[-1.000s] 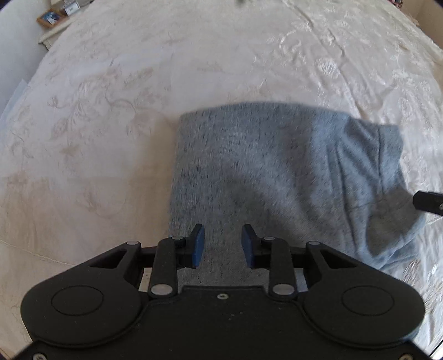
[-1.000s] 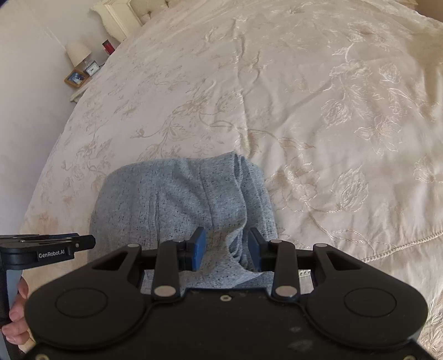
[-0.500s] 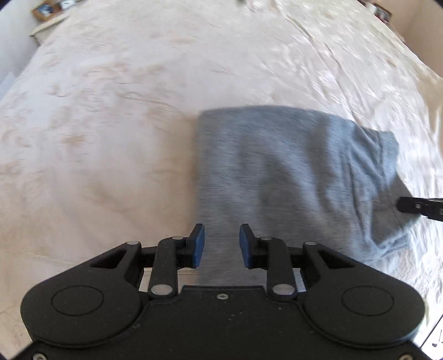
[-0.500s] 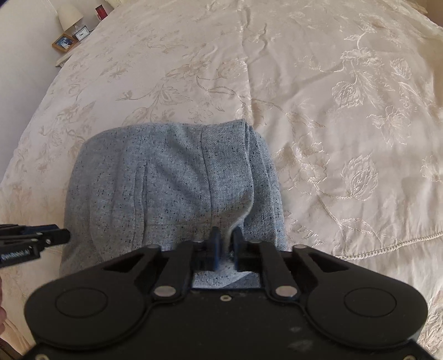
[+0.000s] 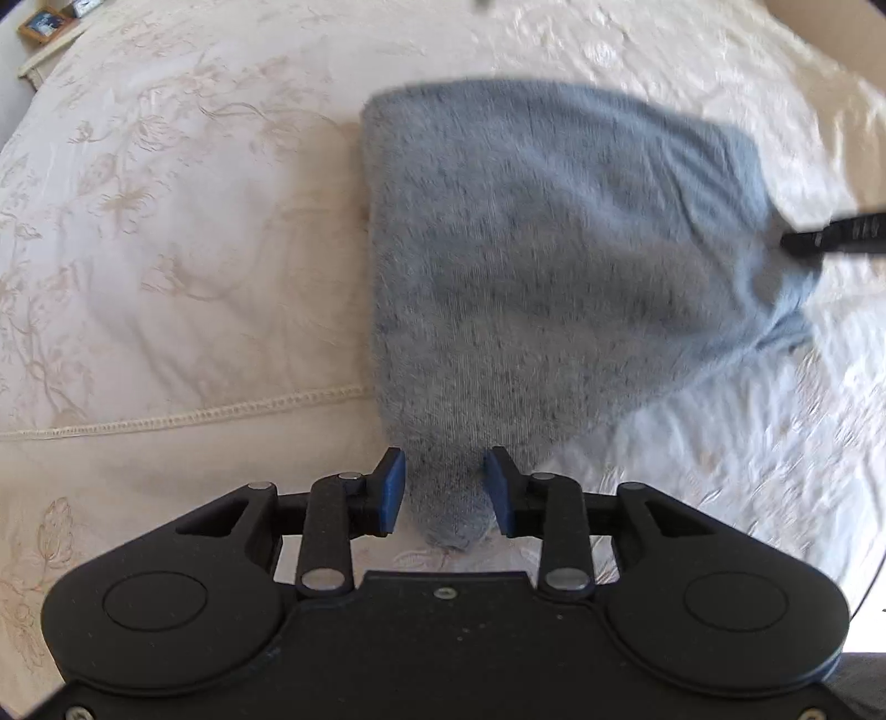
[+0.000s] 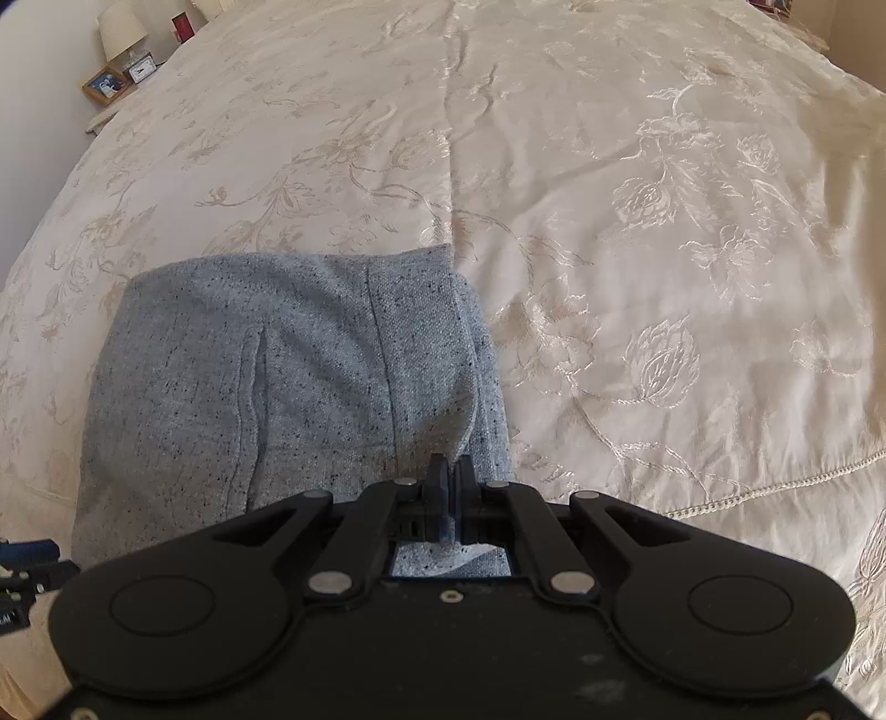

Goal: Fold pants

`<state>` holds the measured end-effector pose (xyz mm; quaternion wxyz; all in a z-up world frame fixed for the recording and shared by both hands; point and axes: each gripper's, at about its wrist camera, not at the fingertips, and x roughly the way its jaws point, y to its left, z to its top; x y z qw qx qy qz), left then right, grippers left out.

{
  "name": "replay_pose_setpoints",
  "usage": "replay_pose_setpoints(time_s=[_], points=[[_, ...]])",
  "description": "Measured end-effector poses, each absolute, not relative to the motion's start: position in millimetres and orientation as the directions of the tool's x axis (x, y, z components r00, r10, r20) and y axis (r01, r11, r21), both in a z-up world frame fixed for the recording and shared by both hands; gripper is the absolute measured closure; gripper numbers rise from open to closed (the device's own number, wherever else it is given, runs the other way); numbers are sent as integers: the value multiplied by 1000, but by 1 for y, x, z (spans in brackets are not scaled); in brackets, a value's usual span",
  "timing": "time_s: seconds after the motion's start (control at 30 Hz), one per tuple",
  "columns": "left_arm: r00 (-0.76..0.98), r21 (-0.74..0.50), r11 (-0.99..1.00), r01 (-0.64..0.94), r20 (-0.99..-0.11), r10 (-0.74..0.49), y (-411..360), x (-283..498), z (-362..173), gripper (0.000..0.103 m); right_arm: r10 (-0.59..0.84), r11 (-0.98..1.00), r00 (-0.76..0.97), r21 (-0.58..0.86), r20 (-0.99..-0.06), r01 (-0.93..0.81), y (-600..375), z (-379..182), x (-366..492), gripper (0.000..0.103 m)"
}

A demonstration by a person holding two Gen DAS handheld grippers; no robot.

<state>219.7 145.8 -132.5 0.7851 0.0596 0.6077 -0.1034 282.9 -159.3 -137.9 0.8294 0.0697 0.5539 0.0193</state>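
Grey speckled pants lie folded in a thick rectangle on a cream bedspread. My left gripper points steeply down at their near left corner. Its jaws are opening, and the bunched corner sits between the blue pads without being clamped. In the right wrist view the pants show a seam and layered edges. My right gripper is shut on their near right edge, pinching the fabric. The tip of the right gripper shows at the pants' right side, and the left gripper at the lower left.
The embroidered bedspread spreads wide beyond and to the right of the pants. A lace hem runs across near the front. A nightstand at the far left holds a lamp and a photo frame.
My right gripper closed on the pants' near edge. My left gripper slid left over the pants to their near corner, which now lies between its jaws.
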Motion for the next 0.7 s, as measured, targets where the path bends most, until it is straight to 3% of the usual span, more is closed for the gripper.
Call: replay_pose_setpoints(time_s=[0.17, 0.23, 0.33, 0.47, 0.57, 0.7], points=[[165, 24, 964, 265, -986, -21, 136, 210, -164, 58, 45, 994, 353, 79, -934, 81, -164, -154, 293, 101], [179, 6, 965, 261, -983, -43, 138, 206, -153, 59, -29, 993, 322, 10, -946, 118, -169, -162, 297, 102], [241, -25, 965, 262, -966, -91, 146, 202, -121, 60, 13, 985, 355, 73, -935, 157, -186, -151, 290, 100], [361, -48, 966, 252, -922, -140, 147, 218, -80, 60, 20, 994, 495, 70, -869, 83, -178, -112, 275, 90], [398, -47, 970, 240, -906, -142, 139, 252, -73, 60, 34, 998, 564, 62, -825, 30, -158, -99, 280, 69], [417, 3, 963, 268, -902, -114, 117, 292, -90, 60, 108, 992, 554, 124, -825, -9, -131, -104, 307, 69]])
